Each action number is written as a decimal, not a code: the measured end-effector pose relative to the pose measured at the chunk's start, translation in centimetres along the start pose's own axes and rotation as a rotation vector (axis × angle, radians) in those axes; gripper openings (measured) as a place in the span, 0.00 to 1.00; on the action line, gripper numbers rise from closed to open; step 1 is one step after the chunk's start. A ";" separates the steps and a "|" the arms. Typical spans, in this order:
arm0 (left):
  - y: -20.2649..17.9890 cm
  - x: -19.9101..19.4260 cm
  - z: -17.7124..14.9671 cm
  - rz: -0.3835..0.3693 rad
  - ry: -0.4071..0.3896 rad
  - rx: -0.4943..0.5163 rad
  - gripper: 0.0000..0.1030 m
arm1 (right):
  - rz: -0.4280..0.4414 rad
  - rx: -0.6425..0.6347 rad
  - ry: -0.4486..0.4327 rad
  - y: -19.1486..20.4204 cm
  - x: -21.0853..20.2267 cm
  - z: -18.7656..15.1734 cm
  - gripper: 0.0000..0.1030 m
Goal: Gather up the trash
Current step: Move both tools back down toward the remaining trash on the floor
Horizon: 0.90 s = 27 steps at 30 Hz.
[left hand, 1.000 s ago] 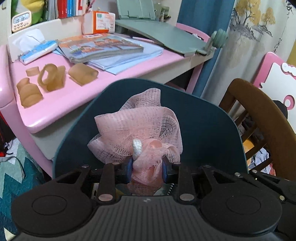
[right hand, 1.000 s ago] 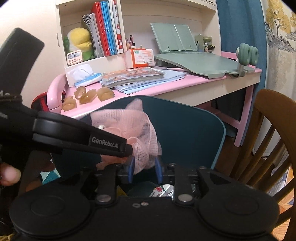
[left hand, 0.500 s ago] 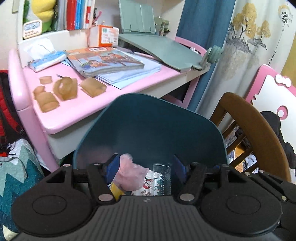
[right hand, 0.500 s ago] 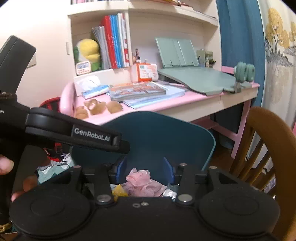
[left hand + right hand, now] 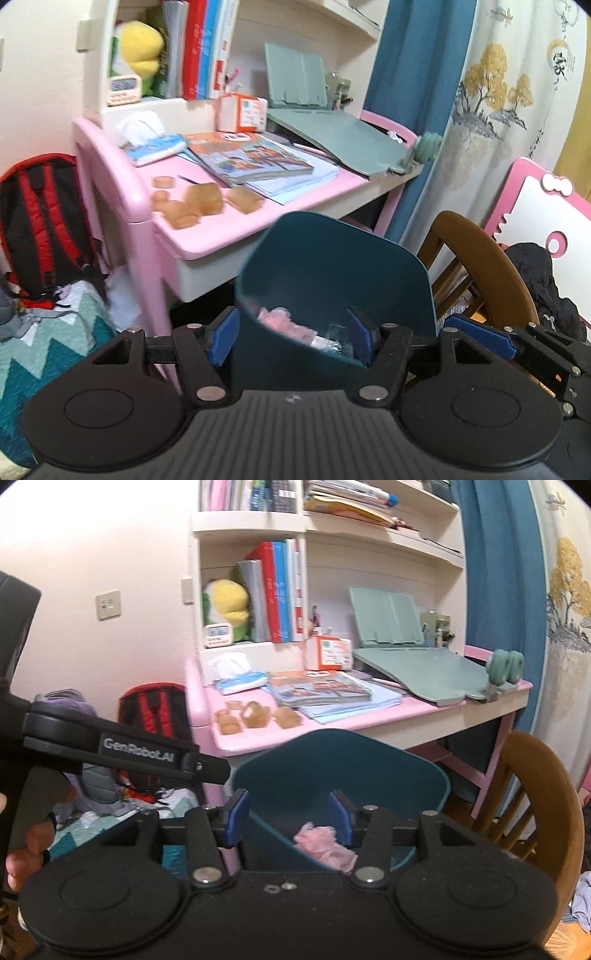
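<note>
Desk [image 5: 373, 727]: one pink desk, beyond the bin and to its left, well apart from both my tongs.
Bin [image 5: 332, 266]: one dark teal bin, straight ahead and below; its near rim runs between my spread fingers in both views.
Amber pieces [image 5: 255, 714]: four or so translucent lumps on the desk's near left corner, strung out side by side along the front edge. My guess is they go next; my left hand looks nearer.
Pink mesh puff [image 5: 325, 843]: one, lying inside the bin beside some clear wrapper.
Left tongs [image 5: 291, 338]: apart, holding nothing, over the bin's near rim.
Right tongs [image 5: 290, 818]: apart, holding nothing, above the puff.
</note>
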<state>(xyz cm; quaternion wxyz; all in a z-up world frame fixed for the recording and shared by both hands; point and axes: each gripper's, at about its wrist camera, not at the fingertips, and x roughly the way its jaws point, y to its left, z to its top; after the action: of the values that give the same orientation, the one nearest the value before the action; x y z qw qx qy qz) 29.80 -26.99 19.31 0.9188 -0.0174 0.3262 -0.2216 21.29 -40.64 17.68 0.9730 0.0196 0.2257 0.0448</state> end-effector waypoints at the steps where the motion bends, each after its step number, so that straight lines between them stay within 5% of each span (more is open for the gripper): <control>1: 0.5 -0.8 -0.2 0.007 -0.008 -0.003 0.61 | 0.009 -0.006 -0.001 0.6 -0.3 0.0 0.47; 6: 3.4 -4.7 -1.9 0.044 -0.041 -0.028 0.61 | 0.064 -0.040 -0.011 4.1 -1.5 0.1 0.48; 17: 12.0 -12.4 -8.8 0.130 -0.079 -0.086 0.78 | 0.210 -0.150 0.037 13.7 -1.0 -2.4 0.51; 27: 22.4 -15.5 -17.7 0.219 -0.009 -0.214 0.79 | 0.355 -0.220 0.178 21.2 4.2 -8.2 0.51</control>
<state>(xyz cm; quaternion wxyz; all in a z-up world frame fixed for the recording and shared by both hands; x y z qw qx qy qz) 17.18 1.67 10.62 0.9318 -0.0802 0.3439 -0.0839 19.77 -18.97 9.76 0.9225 -0.0512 0.2972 0.2410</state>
